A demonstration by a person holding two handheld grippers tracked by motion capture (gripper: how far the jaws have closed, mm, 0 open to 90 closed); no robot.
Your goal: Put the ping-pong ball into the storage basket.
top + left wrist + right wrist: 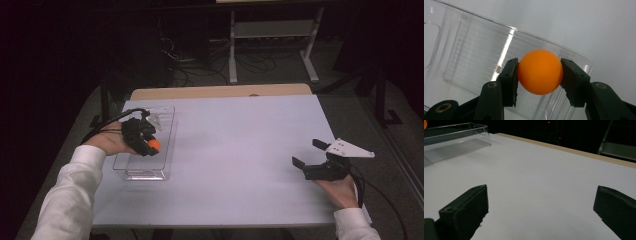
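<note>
We see one orange ball (540,72) clamped between the pads of the left gripper (148,145), above the one clear plastic tray (168,131) at the table's (240,150) left side. The right gripper (307,154) rests well apart on the right, its jaws wide and holding nothing. Nothing lies between them on the white tabletop.

A smooth, matt orange ball (540,72) that looks like plastic sits against rough, matt black pads (512,81). Beneath the ball lies a clear, glossy plastic tray (474,50) with fine ridges. Beside the tray, the table (240,145) is matt white, edged with pale wood (220,91) beyond the tray.
</note>
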